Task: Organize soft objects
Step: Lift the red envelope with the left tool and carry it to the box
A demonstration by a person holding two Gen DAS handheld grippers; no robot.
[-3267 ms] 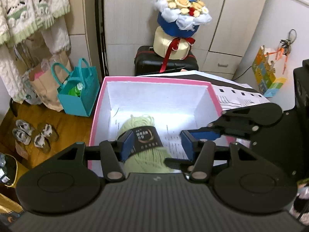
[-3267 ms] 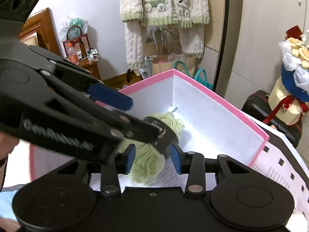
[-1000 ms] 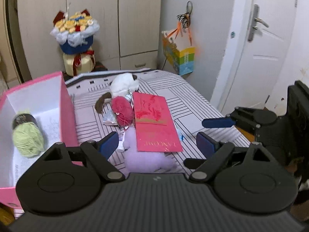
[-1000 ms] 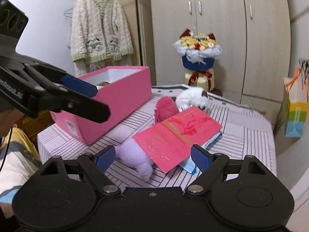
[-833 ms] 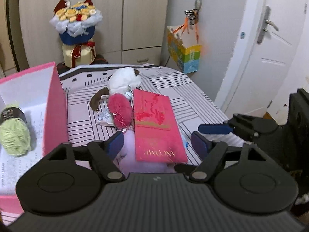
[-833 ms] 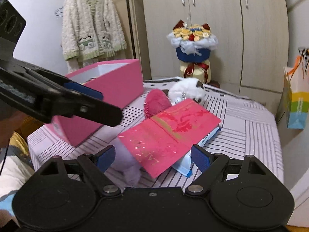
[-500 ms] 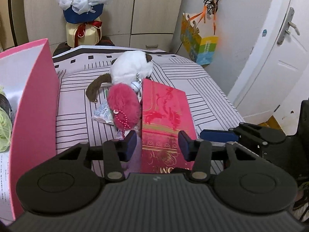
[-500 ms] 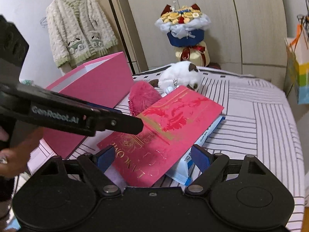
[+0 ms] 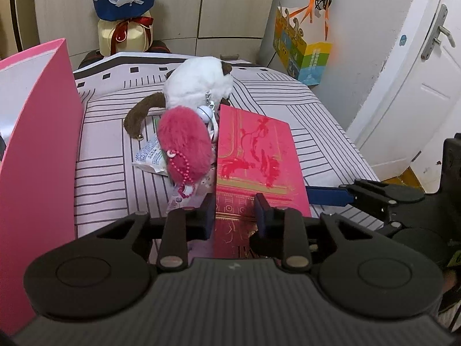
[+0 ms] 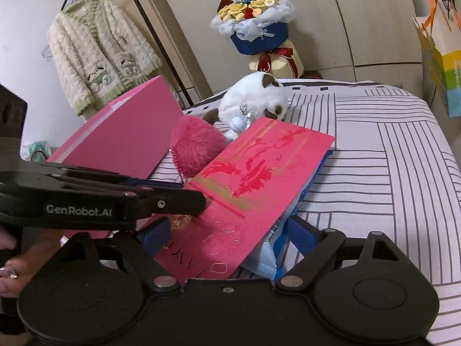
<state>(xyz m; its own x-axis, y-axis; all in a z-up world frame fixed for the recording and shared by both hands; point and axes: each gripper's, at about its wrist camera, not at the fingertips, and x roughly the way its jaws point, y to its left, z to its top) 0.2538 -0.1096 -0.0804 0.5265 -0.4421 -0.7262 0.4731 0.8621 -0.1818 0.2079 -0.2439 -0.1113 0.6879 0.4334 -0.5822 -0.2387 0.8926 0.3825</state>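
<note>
Lavender plush (image 9: 198, 199), soft and light I reckon, peeks from under the red envelope (image 9: 256, 155) beside the left gripper (image 9: 234, 212), jaws narrowed around the envelope's edge, right gripper (image 10: 227, 233) spread wide.

- L wrist cam is looking down close along the red envelope (image 9: 256, 155), facing the wardrobe.
- R wrist cam is viewing the same envelope (image 10: 253, 184) from its right, close, w/ both sharing it.
</note>
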